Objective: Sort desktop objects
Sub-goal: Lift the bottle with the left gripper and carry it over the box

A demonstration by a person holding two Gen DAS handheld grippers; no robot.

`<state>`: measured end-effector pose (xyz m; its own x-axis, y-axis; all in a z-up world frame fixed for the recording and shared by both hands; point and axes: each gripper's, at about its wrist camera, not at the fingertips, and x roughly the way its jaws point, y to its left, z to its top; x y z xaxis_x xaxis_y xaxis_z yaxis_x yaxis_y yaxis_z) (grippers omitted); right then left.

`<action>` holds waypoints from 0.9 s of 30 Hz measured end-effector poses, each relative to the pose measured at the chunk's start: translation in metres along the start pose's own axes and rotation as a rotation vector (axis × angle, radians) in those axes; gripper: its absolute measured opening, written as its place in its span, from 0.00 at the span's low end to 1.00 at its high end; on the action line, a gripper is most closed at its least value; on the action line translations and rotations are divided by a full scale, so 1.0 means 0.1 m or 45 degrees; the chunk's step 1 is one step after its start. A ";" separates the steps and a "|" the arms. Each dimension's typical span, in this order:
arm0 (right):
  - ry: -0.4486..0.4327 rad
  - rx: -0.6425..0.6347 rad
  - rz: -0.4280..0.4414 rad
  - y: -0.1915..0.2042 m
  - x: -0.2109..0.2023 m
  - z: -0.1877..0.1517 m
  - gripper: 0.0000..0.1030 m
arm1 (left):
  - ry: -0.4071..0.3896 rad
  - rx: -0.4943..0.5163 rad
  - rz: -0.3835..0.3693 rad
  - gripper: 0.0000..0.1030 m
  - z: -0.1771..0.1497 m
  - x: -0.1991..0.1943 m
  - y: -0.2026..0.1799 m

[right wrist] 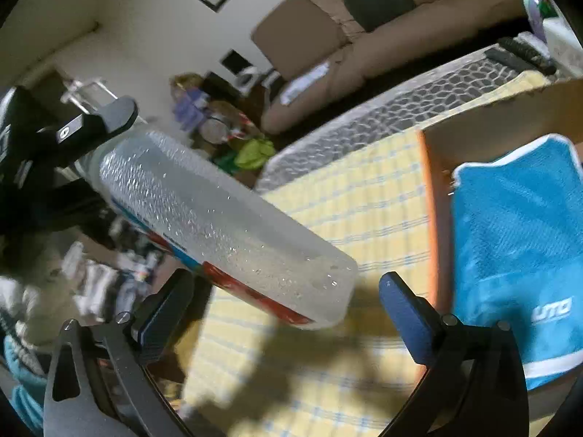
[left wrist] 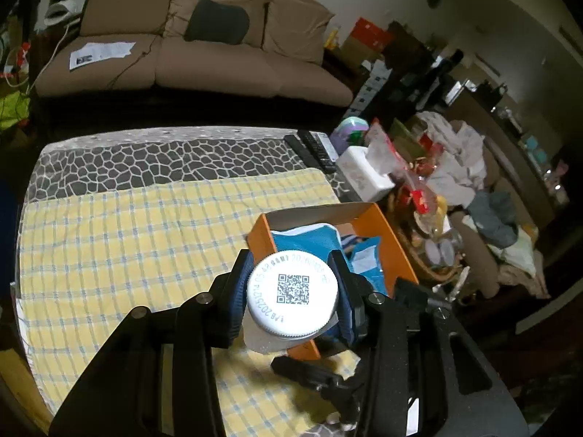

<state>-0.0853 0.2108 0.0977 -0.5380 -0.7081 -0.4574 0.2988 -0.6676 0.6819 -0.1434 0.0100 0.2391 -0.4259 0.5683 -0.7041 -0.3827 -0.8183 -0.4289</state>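
Bottle (left wrist: 291, 293) pinched at cap between left gripper (left wrist: 293, 291) pads, white cap with QR code facing camera, held above yellow checked cloth (left wrist: 127, 236). Right gripper (right wrist: 284, 313) spread wide, nothing between fingers; clear bottle body (right wrist: 226, 225) slants across its view, lifted off cloth. Orange box (left wrist: 386, 233) just beyond, blue towel (right wrist: 517, 240) inside. Remotes (left wrist: 313, 149) at far table edge. Tan sofa (left wrist: 204, 36) behind.

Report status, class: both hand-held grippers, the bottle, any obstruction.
Left hand-held gripper shut on bottle, lifted beside orange box. Right hand-held gripper open, empty. Blue cloth already fills the box.
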 end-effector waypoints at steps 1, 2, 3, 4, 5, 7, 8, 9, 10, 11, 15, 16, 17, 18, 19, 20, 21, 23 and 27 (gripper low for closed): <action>-0.013 0.000 0.031 0.02 -0.02 -0.02 1.00 | -0.001 0.001 0.002 0.38 -0.01 -0.01 -0.01; -0.023 0.003 0.049 0.05 -0.04 -0.01 1.00 | -0.001 0.001 0.008 0.38 -0.01 -0.01 -0.03; -0.034 0.009 0.066 0.07 -0.06 -0.02 1.00 | -0.007 -0.003 0.009 0.38 -0.01 -0.02 -0.02; -0.043 0.020 0.074 0.08 -0.07 0.01 1.00 | -0.013 -0.006 0.011 0.38 -0.02 -0.03 -0.04; -0.046 0.034 0.080 0.09 -0.07 0.01 1.00 | -0.017 -0.012 0.016 0.38 -0.01 -0.04 -0.04; -0.060 0.075 0.118 0.05 -0.12 -0.01 1.00 | -0.017 -0.016 0.023 0.38 -0.01 -0.03 -0.08; -0.064 0.092 0.131 0.03 -0.15 -0.01 1.00 | -0.018 -0.021 0.024 0.38 0.00 -0.01 -0.10; -0.065 0.105 0.138 0.02 -0.18 0.00 1.00 | -0.019 -0.026 0.023 0.38 0.01 0.01 -0.12; -0.068 0.115 0.137 0.00 -0.22 0.01 1.00 | -0.021 -0.032 0.022 0.38 0.02 0.04 -0.15; -0.068 0.120 0.133 -0.02 -0.27 0.03 1.00 | -0.023 -0.040 0.014 0.38 0.03 0.10 -0.19; -0.089 0.137 0.107 -0.14 -0.51 0.08 1.00 | -0.008 -0.051 -0.024 0.38 0.11 0.36 -0.39; -0.098 0.136 0.090 -0.19 -0.60 0.09 1.00 | 0.000 -0.055 -0.048 0.38 0.12 0.45 -0.45; -0.106 0.134 0.065 -0.26 -0.70 0.10 1.00 | 0.015 -0.061 -0.074 0.38 0.14 0.58 -0.53; -0.113 0.138 0.041 -0.33 -0.80 0.11 1.00 | 0.033 -0.064 -0.094 0.38 0.15 0.69 -0.59; -0.120 0.146 0.025 -0.40 -0.87 0.11 1.00 | 0.054 -0.070 -0.115 0.38 0.17 0.82 -0.67; -0.127 0.162 0.006 -0.50 -0.98 0.11 1.00 | 0.077 -0.073 -0.137 0.38 0.19 0.96 -0.74; -0.133 0.174 -0.012 -0.59 -1.07 0.09 1.00 | 0.094 -0.076 -0.150 0.38 0.20 1.07 -0.81; -0.144 0.192 -0.069 -0.74 -1.23 0.08 1.00 | 0.141 -0.079 -0.204 0.38 0.22 1.38 -0.99; -0.136 0.180 -0.236 -0.98 -1.53 0.08 1.00 | 0.196 -0.089 -0.258 0.38 0.23 1.86 -1.26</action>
<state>-0.0387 0.3863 0.1048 -0.6558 -0.5430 -0.5245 0.0782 -0.7399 0.6682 -0.1932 0.2205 0.1750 -0.2144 0.7056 -0.6754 -0.3876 -0.6962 -0.6042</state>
